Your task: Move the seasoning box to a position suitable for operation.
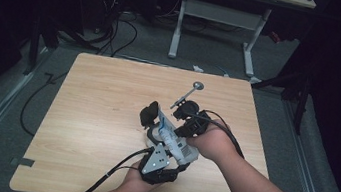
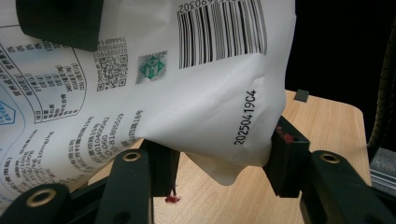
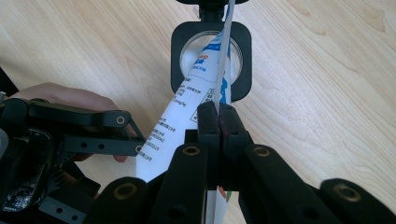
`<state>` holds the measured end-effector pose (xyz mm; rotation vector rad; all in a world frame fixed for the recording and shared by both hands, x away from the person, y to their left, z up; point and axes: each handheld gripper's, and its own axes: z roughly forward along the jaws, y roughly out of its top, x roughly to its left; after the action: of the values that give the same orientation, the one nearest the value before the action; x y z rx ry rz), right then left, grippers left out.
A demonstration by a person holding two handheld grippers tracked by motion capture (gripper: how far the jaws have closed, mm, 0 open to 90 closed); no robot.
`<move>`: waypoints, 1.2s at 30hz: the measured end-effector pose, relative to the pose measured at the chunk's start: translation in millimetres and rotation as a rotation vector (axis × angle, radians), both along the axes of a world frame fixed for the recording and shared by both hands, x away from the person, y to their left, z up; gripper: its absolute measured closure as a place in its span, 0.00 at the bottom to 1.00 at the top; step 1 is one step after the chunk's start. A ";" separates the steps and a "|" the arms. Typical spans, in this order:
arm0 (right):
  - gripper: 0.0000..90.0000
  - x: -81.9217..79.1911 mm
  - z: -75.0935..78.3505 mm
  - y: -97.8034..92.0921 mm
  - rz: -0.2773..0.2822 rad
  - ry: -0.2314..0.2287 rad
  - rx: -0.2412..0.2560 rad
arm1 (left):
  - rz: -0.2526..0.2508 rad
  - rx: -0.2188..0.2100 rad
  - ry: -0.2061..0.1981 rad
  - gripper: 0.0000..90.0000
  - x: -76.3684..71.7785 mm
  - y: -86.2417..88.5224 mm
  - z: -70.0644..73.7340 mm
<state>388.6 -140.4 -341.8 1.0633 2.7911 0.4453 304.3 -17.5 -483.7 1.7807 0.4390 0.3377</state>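
Count on the wooden table [image 1: 100, 116]: one white printed pouch [image 1: 175, 143], one black square-framed holder with a round opening [image 3: 211, 60], one grey rod with a round disc end [image 1: 188, 94] — one of each. Two handheld grippers — left gripper [image 1: 164, 162] and right gripper [image 1: 190, 124] — two jaws apiece, so four jaws total. On the floor behind: one second table [image 1: 220, 12] and several loose cables — too tangled to count.
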 end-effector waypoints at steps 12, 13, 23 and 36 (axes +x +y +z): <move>1.00 0.6 -0.1 1.5 0.005 -0.003 0.003 | 0.000 -0.005 -0.001 0.59 -0.2 0.9 1.3; 1.00 0.4 -0.1 1.8 0.002 -0.002 0.003 | 0.000 -0.005 -0.002 0.59 -0.1 1.0 1.3; 1.00 0.9 0.8 2.5 0.008 -0.007 0.000 | 0.001 -0.010 -0.004 0.59 0.5 1.4 1.9; 1.00 1.4 1.4 2.2 0.007 -0.009 0.001 | 0.001 -0.013 -0.005 0.59 0.6 1.4 2.2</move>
<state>390.0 -138.2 -340.4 1.0492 2.7885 0.4503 304.9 -16.0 -481.5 1.7672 0.4375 0.3392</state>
